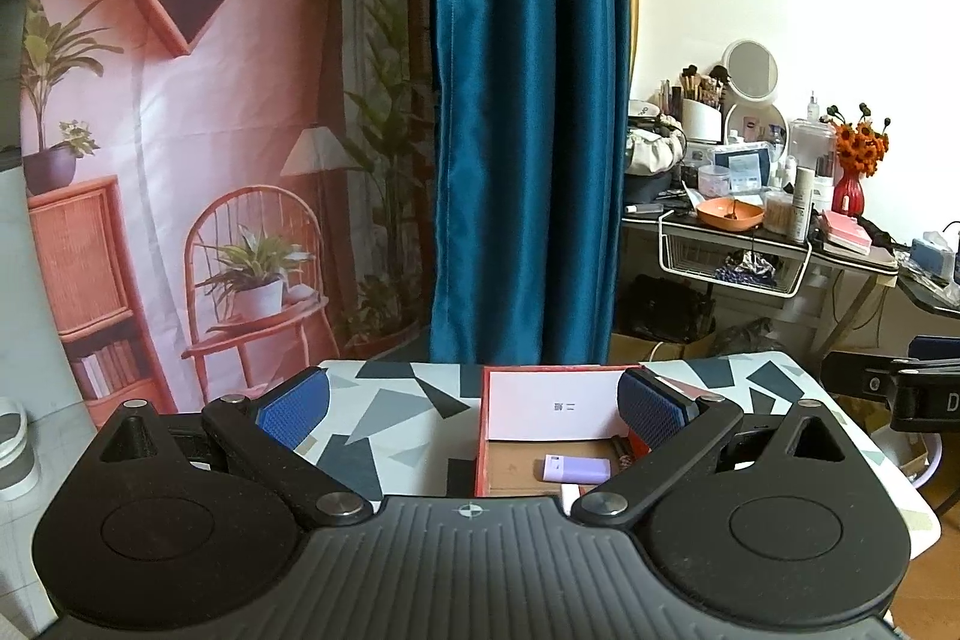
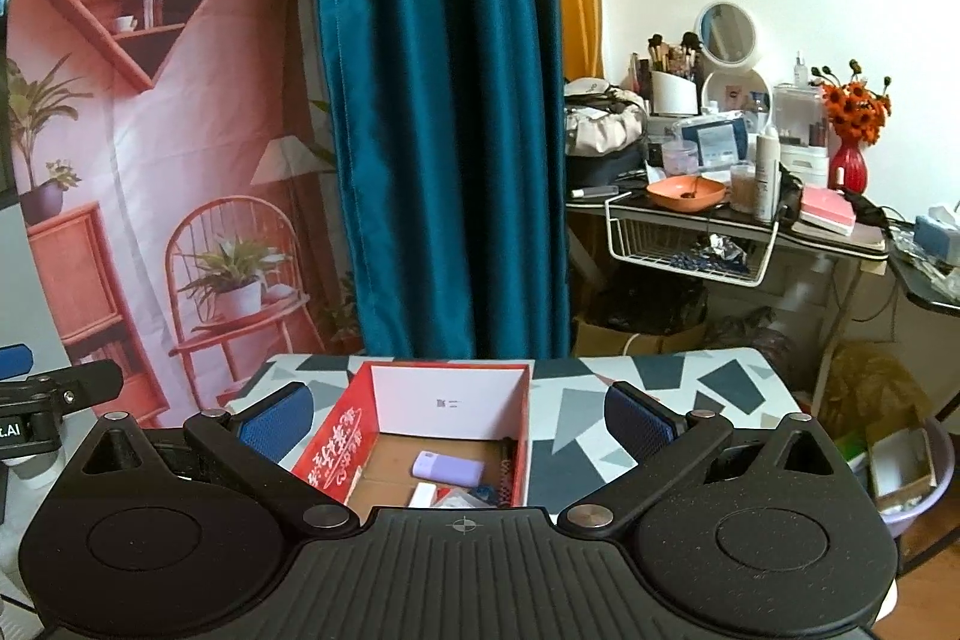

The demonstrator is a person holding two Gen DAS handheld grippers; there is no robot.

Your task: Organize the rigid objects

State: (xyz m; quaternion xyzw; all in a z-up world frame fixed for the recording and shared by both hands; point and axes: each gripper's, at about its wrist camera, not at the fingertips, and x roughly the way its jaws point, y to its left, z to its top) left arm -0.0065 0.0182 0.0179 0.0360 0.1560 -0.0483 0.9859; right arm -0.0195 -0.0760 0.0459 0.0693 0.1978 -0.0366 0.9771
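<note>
A red box (image 2: 336,436) with white inner walls and a brown cardboard floor stands open on the table (image 2: 660,388), near its far edge. Inside lie a lilac rounded case (image 2: 447,466), a small white block (image 2: 423,495) nearer the camera, and other small items too hidden to identify. The left gripper (image 1: 474,412) is spread wide and empty, the box between its blue pads. The right gripper (image 2: 456,421) is likewise released, its pads straddling the box.

A box (image 2: 444,436) stands on the tabletop (image 2: 690,388). A power bank (image 2: 447,466) lies inside it. A curtain (image 2: 438,100) hangs behind the tabletop.
</note>
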